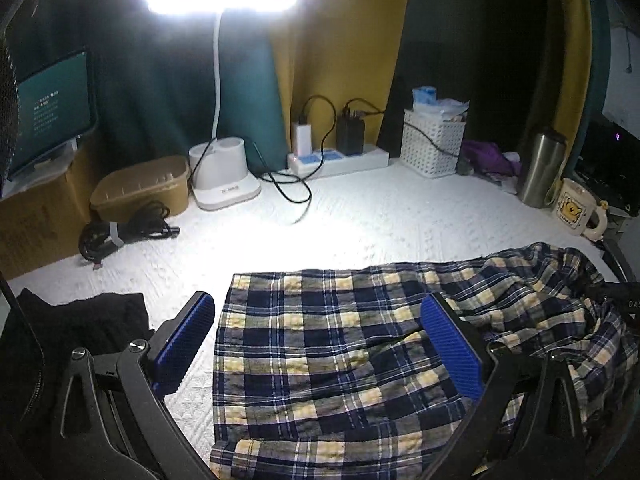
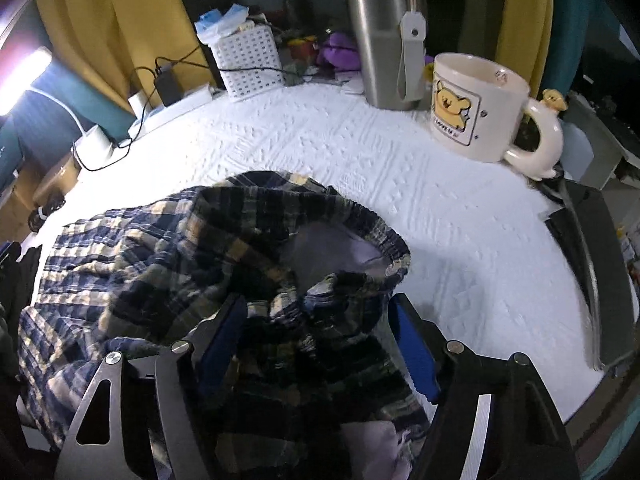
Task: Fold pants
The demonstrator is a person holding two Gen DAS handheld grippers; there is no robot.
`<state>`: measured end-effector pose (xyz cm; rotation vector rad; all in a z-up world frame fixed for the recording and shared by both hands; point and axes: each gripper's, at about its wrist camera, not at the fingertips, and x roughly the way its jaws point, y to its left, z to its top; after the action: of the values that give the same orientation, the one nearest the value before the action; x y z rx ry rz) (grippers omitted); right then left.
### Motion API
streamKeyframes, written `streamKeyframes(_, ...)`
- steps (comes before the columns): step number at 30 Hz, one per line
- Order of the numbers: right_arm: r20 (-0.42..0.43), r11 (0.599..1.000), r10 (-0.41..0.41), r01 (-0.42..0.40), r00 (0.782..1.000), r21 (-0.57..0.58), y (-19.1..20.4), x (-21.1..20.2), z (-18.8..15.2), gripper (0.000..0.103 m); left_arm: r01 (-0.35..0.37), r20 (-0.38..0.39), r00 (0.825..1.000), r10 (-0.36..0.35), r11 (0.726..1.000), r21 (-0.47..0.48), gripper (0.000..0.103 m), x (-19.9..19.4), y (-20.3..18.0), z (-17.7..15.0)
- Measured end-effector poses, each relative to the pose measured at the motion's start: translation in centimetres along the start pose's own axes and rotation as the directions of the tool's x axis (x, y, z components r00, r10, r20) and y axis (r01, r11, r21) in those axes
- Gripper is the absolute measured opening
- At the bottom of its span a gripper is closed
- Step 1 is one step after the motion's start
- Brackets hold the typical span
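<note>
Plaid pants (image 1: 304,364) in navy, white and yellow lie on the white textured cover (image 1: 360,220), with the leg part flat at the left and the top crumpled at the right. My left gripper (image 1: 318,302) hangs over the flat leg part, open wide, with nothing pressed between its blue pads (image 1: 452,352). In the right wrist view the elastic waistband (image 2: 372,220) stands up in a bunch. My right gripper (image 2: 318,300) points steeply down over it, half open, and crumpled pants (image 2: 160,248) fabric sits between its fingers. I see no firm pinch on the cloth.
A black garment (image 1: 80,320) lies left of the pants. Along the back stand a lamp base (image 1: 224,176), a power strip (image 1: 340,160), a white basket (image 1: 432,144), a steel tumbler (image 2: 380,40) and a bear mug (image 2: 476,108). A coiled cable (image 1: 124,232) and a brown tub (image 1: 140,188) sit at back left.
</note>
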<state>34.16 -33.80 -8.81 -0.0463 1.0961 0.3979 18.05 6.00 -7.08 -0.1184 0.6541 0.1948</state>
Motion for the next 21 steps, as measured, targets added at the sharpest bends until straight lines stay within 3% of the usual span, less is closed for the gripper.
streamKeyframes(3, -0.001, 1.0, 0.015, -0.015, 1.0, -0.003, -0.3, 0.4, -0.3, 0.031, -0.003, -0.008, 1.0, 0.003, 1.0, 0.006, 0.102, 0.3, -0.3, 0.1)
streamKeyframes(6, 0.016, 1.0, 0.01, -0.009, 1.0, -0.018, -0.3, 0.1, -0.8, 0.022, -0.005, -0.012, 1.0, 0.005, 1.0, 0.016, 0.102, 0.4, -0.6, 0.4)
streamKeyframes(16, 0.032, 0.994, -0.089, 0.086, 0.996, 0.066, -3.5, -1.7, -3.4, 0.021, 0.006, -0.013, 1.0, -0.005, 0.998, 0.068, 0.102, -0.1, -2.0, 0.8)
streamKeyframes(17, 0.035, 0.993, -0.092, 0.089, 0.995, 0.078, -3.7, -2.0, -3.6, 0.022, 0.005, -0.014, 1.0, -0.004, 0.997, 0.072, 0.102, -0.2, -2.1, 0.8)
streamKeyframes(19, 0.032, 0.989, -0.131, 0.128, 0.991, 0.08, -3.9, -2.4, -3.8, 0.041, 0.005, -0.009, 1.0, -0.004, 0.997, 0.077, 0.102, -0.5, -2.0, 0.9)
streamKeyframes(20, 0.039, 0.983, -0.169, 0.166, 0.985, 0.072, -3.8, -2.8, -3.9, 0.058, 0.003, -0.006, 1.0, -0.002, 0.997, 0.079, 0.102, -0.6, -1.9, 0.9)
streamKeyframes(21, 0.053, 0.979, -0.193, 0.189, 0.98, 0.071, -3.7, -3.2, -3.9, 0.064, 0.0, -0.006, 1.0, 0.0, 0.997, 0.08, 0.102, -0.7, -1.8, 0.9)
